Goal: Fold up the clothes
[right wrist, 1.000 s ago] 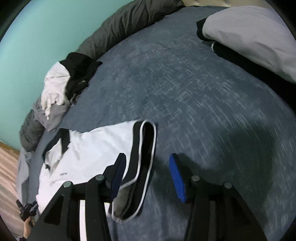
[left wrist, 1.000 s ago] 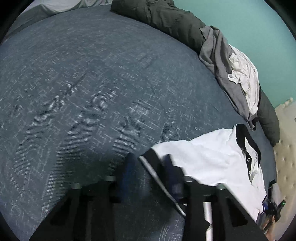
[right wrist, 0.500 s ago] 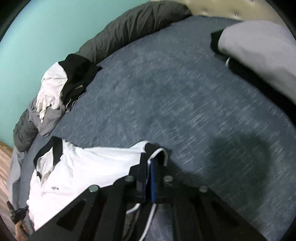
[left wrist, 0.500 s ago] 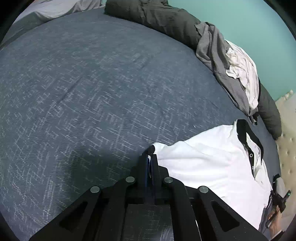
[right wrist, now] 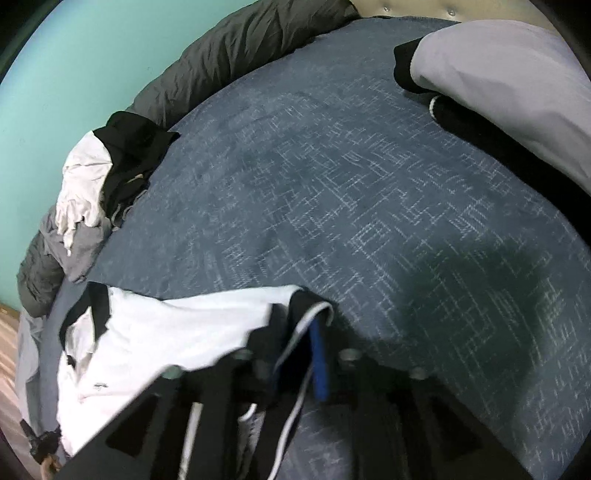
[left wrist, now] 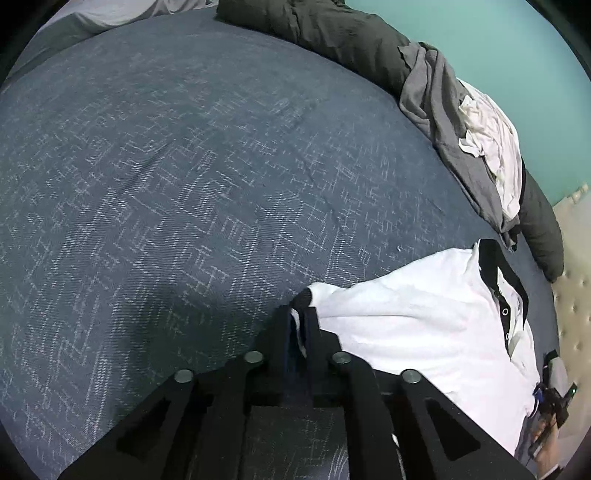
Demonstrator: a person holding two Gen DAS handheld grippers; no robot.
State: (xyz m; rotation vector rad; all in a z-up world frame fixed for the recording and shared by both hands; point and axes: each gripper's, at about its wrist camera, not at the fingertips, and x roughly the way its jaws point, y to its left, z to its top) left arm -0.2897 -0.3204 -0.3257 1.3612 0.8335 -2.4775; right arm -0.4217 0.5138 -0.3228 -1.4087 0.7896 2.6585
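Observation:
A white polo shirt with a black collar and black-trimmed sleeves lies on the blue patterned bedspread. My left gripper is shut on one black sleeve cuff at the shirt's left corner. In the right wrist view the same polo shirt spreads to the left, and my right gripper is shut on the other black cuff with its white piping, which hangs down between the fingers. The cloth in the right view is lifted slightly off the bedspread.
A heap of grey, white and black clothes lies by a dark rolled duvet along the teal wall. A grey pillow sits far right. A beige tufted headboard borders the bed.
Both grippers went from open beside the sleeve cuffs to shut on them. Since then the right gripper has raised its cuff a little and the shirt has shifted.

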